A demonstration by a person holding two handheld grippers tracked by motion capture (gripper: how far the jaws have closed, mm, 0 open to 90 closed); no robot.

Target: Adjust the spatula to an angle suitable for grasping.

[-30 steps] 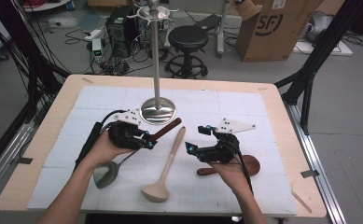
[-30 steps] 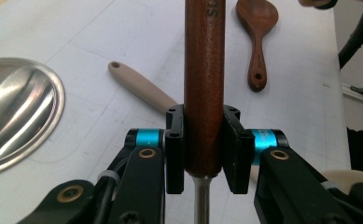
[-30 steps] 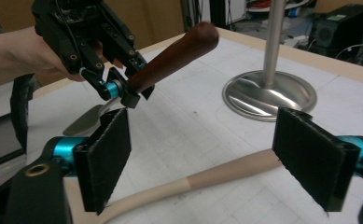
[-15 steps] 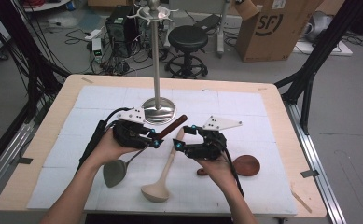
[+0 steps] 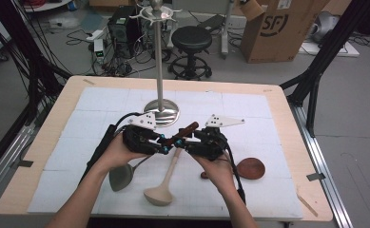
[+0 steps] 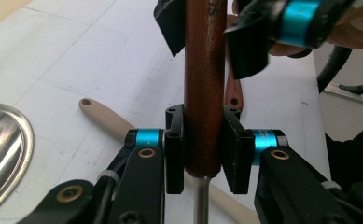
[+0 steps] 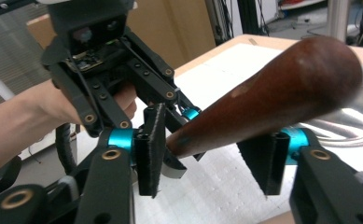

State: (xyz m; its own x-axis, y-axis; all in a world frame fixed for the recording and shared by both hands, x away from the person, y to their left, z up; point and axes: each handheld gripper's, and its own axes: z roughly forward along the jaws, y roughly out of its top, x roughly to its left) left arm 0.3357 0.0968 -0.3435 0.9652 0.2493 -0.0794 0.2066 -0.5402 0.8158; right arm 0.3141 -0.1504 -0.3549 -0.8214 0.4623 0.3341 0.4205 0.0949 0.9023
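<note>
Scene: a person at a foam-covered table (image 5: pixel 249 102) works two hand-held grippers around a brown wooden handle (image 5: pixel 185 131).
Left gripper (image 6: pixel 202 154): jaws clamped on the handle's lower end, just above its metal shaft (image 6: pixel 201 200).
Right gripper (image 7: pixel 207 156): jaws set wide on either side of the handle, pads apart from the wood; no grip yet.
Utensil: lifted off the table, its grey head (image 5: pixel 121 176) low beside the left hand.
Progress: pick-up looks done; a handover or a hanging on the metal stand (image 5: pixel 160 61) seems left.
High view adds: a pale ladle (image 5: pixel 163 183) and a brown spoon (image 5: pixel 250 168) lying on the table.
Gripper views add: the clamp and the gap.
</note>
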